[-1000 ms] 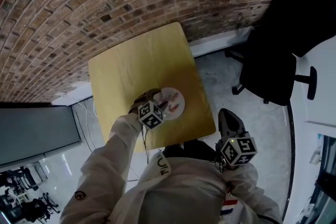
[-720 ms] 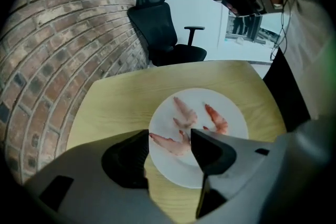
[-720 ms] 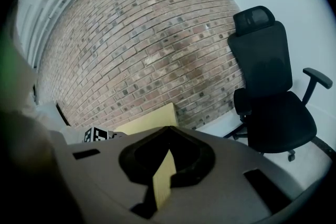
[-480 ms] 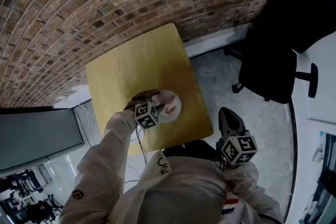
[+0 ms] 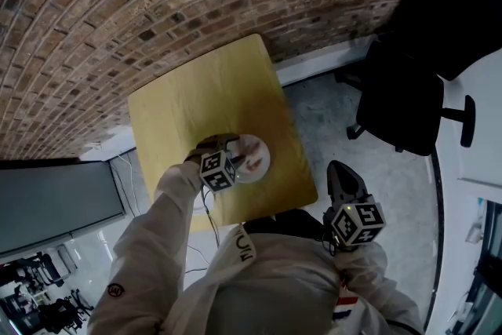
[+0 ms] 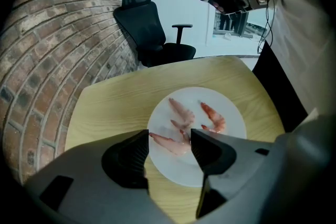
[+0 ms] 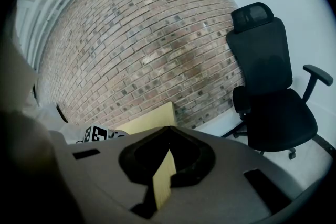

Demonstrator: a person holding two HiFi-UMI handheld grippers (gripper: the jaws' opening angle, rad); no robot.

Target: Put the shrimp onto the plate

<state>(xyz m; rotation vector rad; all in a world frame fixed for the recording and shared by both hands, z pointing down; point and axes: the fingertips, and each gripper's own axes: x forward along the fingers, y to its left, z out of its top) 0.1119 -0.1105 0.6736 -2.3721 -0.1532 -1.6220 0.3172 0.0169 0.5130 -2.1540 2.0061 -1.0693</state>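
Left tool [image 6: 170, 138] spread around shrimp [image 6: 164, 141] on plate [image 6: 231, 107] | right tool [image 7: 167, 129] pressed together

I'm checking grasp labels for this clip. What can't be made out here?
Head view: left tool's cube covers part of the plate; shrimp too small to count.
Left gripper view: whether the nearest shrimp is gripped or just lying.
Right gripper view: right tool blocks the plate.

We see a red-brown brick wall [image 5: 118, 4] behind a small yellow wooden table [image 5: 196, 98], a white skirting strip [image 5: 314, 63] along its foot, a black office chair [image 5: 408, 90] on the pale grey floor [image 5: 337, 121], and a dark panel [image 5: 55, 204] at left.
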